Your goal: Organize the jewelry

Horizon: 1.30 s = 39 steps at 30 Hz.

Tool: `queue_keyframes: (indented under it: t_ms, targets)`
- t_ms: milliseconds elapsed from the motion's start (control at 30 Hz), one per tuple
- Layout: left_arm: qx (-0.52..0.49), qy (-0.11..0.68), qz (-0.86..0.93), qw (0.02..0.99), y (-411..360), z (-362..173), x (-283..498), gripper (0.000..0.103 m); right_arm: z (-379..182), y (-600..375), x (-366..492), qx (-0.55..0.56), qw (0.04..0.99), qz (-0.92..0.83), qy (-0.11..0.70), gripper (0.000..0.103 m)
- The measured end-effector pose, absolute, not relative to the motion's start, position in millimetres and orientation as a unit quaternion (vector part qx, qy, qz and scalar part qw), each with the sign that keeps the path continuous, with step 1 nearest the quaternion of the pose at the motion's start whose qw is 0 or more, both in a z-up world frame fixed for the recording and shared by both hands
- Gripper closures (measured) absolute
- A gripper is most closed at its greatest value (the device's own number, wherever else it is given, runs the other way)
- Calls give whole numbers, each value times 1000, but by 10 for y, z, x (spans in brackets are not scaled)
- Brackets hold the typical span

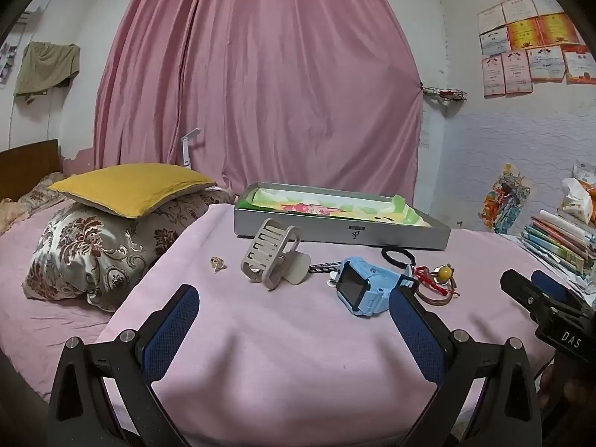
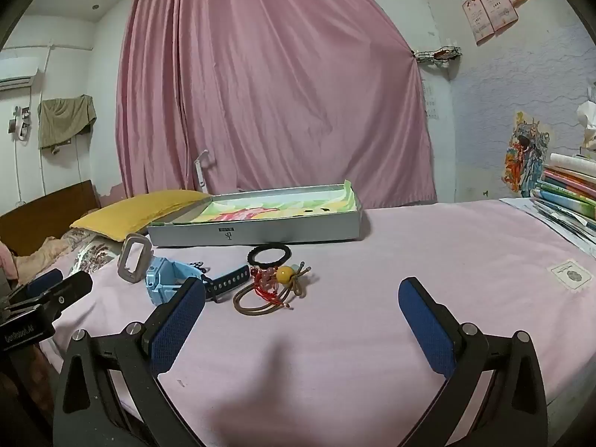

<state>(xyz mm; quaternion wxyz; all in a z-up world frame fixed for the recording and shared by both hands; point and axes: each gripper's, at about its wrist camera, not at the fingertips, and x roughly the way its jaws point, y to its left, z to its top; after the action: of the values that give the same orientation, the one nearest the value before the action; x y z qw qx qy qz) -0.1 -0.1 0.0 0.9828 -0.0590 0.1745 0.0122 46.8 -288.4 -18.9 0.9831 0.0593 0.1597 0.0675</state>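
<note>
Jaws of both grippers gape, holding nothing; grey box [image 2: 257, 236] holds only a colourful printed liner [image 2: 260, 213].

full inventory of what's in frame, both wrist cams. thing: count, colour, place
box: 1, grey, open, colourful lining, far side of the blanket
hair clip: 1, beige, in front of the box, left
watch: 1, light blue, centre, right of the clip
hair tie: 1, black ring, just in front of the box
bead tie: 1, yellow bead on brown loops with red cord, right of the watch
small trinket: 1, pale, alone left of the clip; too small to identify
blanket: 1, pink, under everything
pillow: 1, yellow, on floral bedding, left
curtain: 1, pink, behind
books: stack, mixed colours, right edge
left tool: open, empty
right tool: open, empty
</note>
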Motion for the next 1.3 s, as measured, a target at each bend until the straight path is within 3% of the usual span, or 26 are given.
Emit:
queue_keyframes:
  t_ms: [1300]
  targets:
    - [-59, 173, 13, 983, -53, 31, -27, 1, -189, -2841, 490, 58, 982, 80, 162, 1]
